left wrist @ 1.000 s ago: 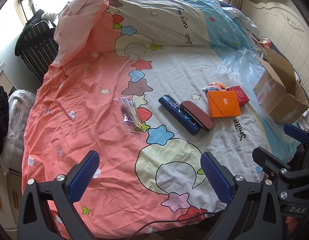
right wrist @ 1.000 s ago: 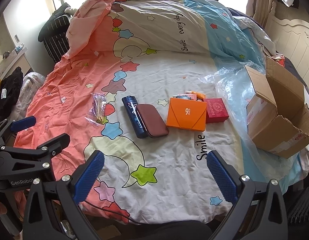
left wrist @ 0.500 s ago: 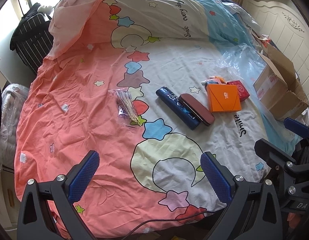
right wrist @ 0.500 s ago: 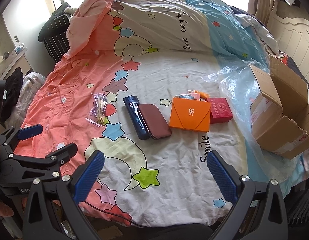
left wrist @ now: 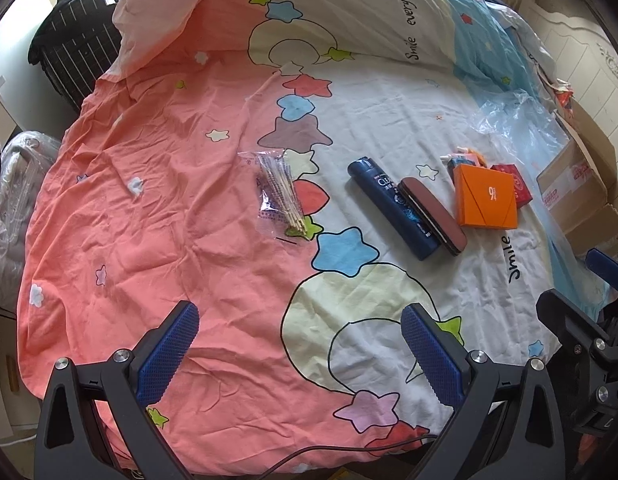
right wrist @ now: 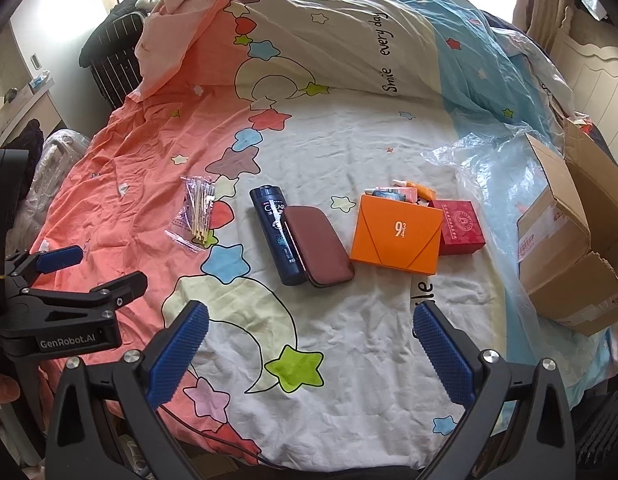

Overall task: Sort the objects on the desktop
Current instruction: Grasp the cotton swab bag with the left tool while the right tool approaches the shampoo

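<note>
Both grippers hung wide open and empty over the near edge of the bed (right wrist: 389, 152) — the left gripper (left wrist: 299, 354) low over the pink side, the right gripper (right wrist: 309, 350) over the white — well short of everything to be sorted. Farthest left lay the swab bag (right wrist: 197, 212), a crinkly clear packet of thin sticks: nearly weightless, limp, probably best pinched across the bundle rather than by loose film. Next came the bottle (right wrist: 279, 236), touching the brown case (right wrist: 319, 246) along one side; the bottle looked rigid, smooth and heavier, likely to roll, so a grip across its middle seemed safest. The case seemed stiff and flat. Further right, the orange box (right wrist: 395, 234) and red box (right wrist: 461, 226) — light card, easily crushed — touched, with small tubes (right wrist: 409, 192) behind. The carton (right wrist: 565, 248) stood open at far right.
</note>
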### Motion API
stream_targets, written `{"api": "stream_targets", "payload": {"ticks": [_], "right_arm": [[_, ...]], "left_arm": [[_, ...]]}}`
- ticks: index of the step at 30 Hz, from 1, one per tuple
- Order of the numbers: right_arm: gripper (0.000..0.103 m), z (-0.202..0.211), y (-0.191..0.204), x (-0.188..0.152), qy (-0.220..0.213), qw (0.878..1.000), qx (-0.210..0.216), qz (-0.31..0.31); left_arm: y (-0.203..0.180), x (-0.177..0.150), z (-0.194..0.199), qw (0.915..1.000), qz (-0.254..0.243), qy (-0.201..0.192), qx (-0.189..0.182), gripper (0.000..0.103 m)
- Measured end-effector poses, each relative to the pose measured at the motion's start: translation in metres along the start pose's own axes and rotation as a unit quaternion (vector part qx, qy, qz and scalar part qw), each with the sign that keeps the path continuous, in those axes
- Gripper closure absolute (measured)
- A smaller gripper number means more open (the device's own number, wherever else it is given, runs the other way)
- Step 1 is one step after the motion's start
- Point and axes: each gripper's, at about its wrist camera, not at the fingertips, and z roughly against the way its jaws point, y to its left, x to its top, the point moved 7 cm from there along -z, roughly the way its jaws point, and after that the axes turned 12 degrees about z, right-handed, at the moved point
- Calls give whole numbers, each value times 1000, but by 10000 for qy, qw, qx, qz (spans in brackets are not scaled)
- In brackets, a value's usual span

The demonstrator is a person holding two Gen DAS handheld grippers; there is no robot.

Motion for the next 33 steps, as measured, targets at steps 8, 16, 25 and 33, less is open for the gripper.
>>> {"api": "stream_targets", "payload": {"ticks": [8, 16, 25, 33], "right_arm": [[0, -25, 12, 17, -13, 9987, 70, 497], [0, -52, 31, 36, 14, 9908, 376, 1300], [0, -84, 43, 65, 31, 9814, 669, 1797], [0, -114, 45, 76, 199, 9753, 773, 2060]], "left_arm": [[11, 24, -23, 9992, 403, 15, 70, 0], [9, 42, -51, 9990, 432, -25, 103, 0], [21, 67, -79, 9976, 622, -127, 274, 0], [29, 75, -106, 9964, 817, -37, 210, 0]]}}
